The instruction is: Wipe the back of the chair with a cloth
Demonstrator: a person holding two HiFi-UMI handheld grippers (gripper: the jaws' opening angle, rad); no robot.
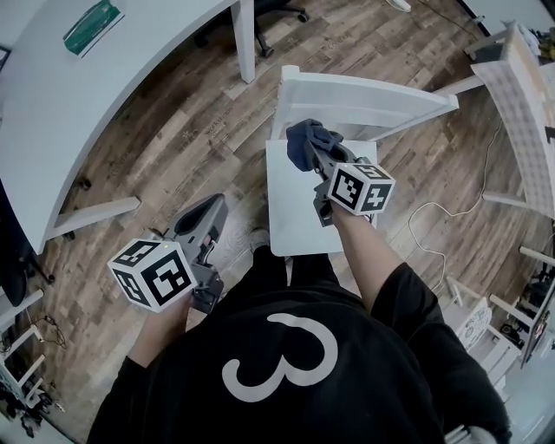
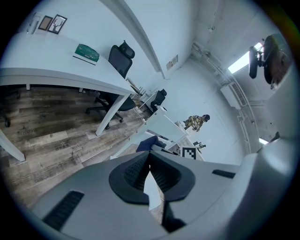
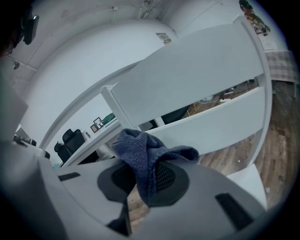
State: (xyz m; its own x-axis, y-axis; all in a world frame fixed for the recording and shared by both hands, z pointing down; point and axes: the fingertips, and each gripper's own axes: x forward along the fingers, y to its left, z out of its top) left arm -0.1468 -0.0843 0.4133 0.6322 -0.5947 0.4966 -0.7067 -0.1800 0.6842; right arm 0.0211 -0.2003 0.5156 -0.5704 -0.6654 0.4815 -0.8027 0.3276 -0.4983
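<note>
A white wooden chair stands in front of me, its seat (image 1: 295, 212) below and its backrest (image 1: 364, 97) at the far side. My right gripper (image 1: 314, 156) hovers over the seat's far edge, shut on a bunched dark blue cloth (image 1: 305, 139) just short of the backrest. In the right gripper view the cloth (image 3: 140, 150) hangs over the pads, and the backrest's broad top slat (image 3: 197, 79) and lower rail (image 3: 220, 124) lie close ahead. My left gripper (image 1: 208, 212) hangs low over the wooden floor left of the chair, shut and holding nothing (image 2: 149, 171).
A long white desk (image 1: 78, 113) with a green book (image 1: 91, 26) runs along the left, and one of its legs (image 1: 245, 39) stands near the chair. A white cable (image 1: 434, 230) lies on the floor at right, beside white racks (image 1: 520, 104). An office chair (image 2: 122, 58) sits behind the desk.
</note>
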